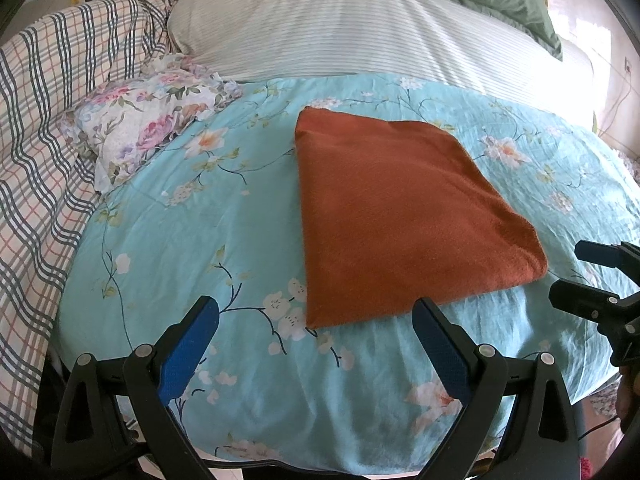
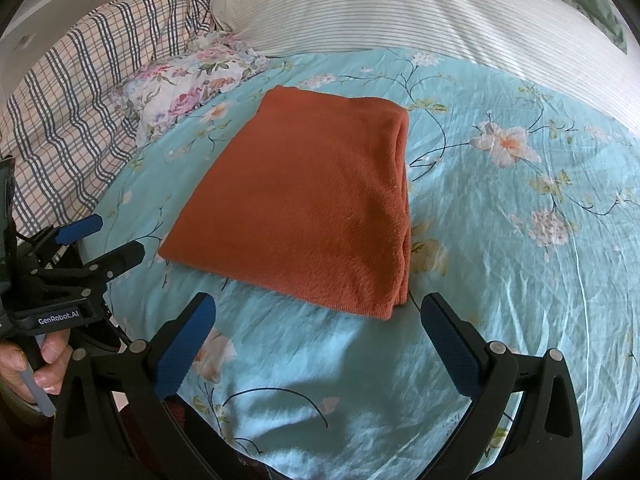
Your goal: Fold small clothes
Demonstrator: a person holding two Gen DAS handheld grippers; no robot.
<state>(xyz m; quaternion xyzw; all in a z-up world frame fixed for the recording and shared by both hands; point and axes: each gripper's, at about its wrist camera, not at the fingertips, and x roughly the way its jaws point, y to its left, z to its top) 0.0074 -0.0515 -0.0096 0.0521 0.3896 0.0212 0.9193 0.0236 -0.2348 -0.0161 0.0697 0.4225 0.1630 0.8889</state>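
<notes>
- Two hand-held grippers hover near the folded rust-orange cloth (image 1: 404, 216), which lies flat on the turquoise floral bed sheet (image 1: 192, 248).
- Left hand-held gripper (image 1: 316, 312): jaws spread wide, holding nothing; the cloth's near corner lies just beyond and between its blue pads (image 1: 188, 352).
- Right hand-held gripper (image 2: 316, 308): jaws also wide and empty, just short of the cloth's near edge.
- Beyond the cloth's far left corner sits a small floral pillow (image 1: 140, 124); a plaid blanket (image 1: 48, 128) lies further left.
- Behind the cloth rests a striped pillow (image 1: 340, 28).
</notes>
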